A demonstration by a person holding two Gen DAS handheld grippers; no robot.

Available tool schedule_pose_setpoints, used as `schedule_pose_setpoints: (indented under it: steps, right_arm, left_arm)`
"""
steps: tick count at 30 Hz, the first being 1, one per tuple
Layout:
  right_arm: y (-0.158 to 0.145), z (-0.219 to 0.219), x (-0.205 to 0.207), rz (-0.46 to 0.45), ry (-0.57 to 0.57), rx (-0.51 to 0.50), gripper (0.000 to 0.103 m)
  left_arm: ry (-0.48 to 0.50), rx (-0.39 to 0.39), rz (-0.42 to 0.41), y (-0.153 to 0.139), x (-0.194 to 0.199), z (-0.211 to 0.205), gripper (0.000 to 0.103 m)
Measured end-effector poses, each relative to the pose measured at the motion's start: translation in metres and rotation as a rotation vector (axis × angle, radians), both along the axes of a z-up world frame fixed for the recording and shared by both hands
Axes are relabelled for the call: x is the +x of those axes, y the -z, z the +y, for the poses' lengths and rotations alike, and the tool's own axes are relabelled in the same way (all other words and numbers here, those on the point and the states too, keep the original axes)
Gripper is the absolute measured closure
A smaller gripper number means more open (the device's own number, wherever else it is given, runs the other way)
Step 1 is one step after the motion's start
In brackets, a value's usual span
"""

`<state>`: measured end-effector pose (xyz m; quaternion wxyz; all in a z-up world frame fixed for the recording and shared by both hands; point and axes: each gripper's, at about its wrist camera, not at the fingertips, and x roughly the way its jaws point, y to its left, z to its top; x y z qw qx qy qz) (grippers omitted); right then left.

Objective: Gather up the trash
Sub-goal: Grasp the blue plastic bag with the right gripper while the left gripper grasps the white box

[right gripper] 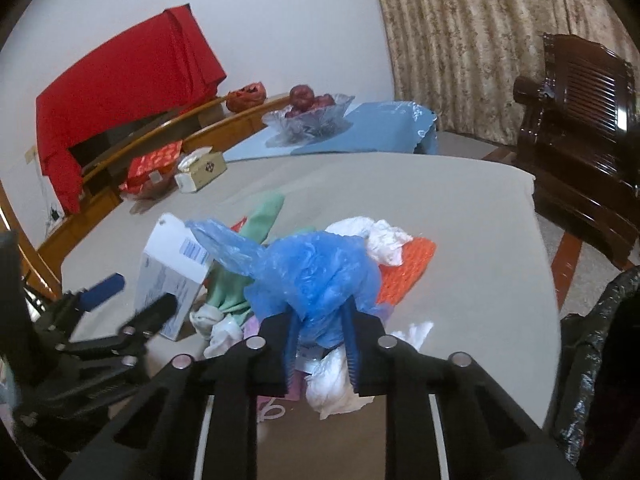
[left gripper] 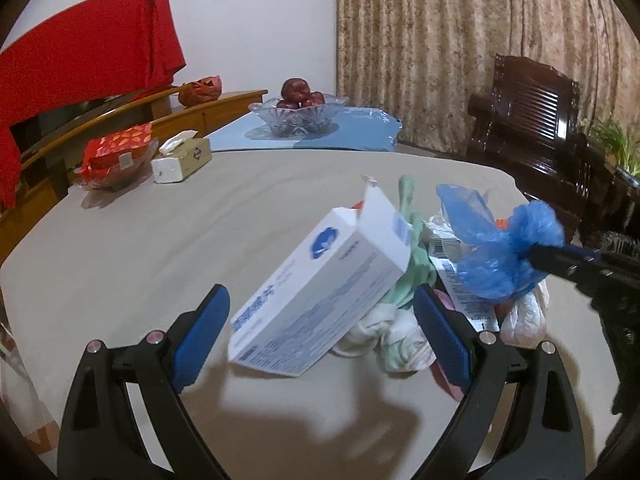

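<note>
A heap of trash lies on the grey table (left gripper: 160, 248). It holds a white and blue cardboard box (left gripper: 320, 280), a crumpled blue plastic bag (right gripper: 316, 268), a green cloth (right gripper: 260, 216), white plastic bags (right gripper: 380, 236) and an orange mesh (right gripper: 408, 268). My left gripper (left gripper: 322, 292) is open, and the tilted box stands between its blue pads without touching them. From the right, my right gripper (right gripper: 322, 310) is shut on the blue plastic bag (left gripper: 496, 248), pinching its bunched end above the heap.
At the far side stand a glass bowl of red fruit (left gripper: 298, 114) on a blue mat, a tissue box (left gripper: 182, 158) and a red packet (left gripper: 116, 152). A dark wooden chair (left gripper: 536, 120) stands at the right. A black bag (right gripper: 600, 340) hangs beyond the table's right edge.
</note>
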<state>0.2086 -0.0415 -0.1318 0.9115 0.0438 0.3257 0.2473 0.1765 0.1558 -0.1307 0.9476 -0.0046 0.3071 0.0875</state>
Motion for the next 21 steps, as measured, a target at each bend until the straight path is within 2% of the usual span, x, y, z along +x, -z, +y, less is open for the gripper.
schedule_pose_setpoints:
  steps: [8,10,13,21]
  right_arm:
    - [-0.003,-0.015,-0.002,-0.001,0.027,0.015,0.083]
    - [-0.002,-0.016,-0.002,-0.001,0.025,0.013,0.083]
    - [-0.002,-0.016,-0.002,0.001,0.022,0.014,0.083]
    - [-0.008,-0.016,-0.011,-0.014,0.013,0.013,0.083]
  left_arm:
    - [-0.001,0.075,0.016,0.013,0.023,-0.014,0.014]
    - [-0.011,0.09,0.012,0.012,0.024,-0.012,0.023]
    - [-0.003,0.095,-0.005,0.009,0.021,-0.01,0.031]
    - [-0.016,0.036,-0.068,-0.011,0.0,0.005,0.044]
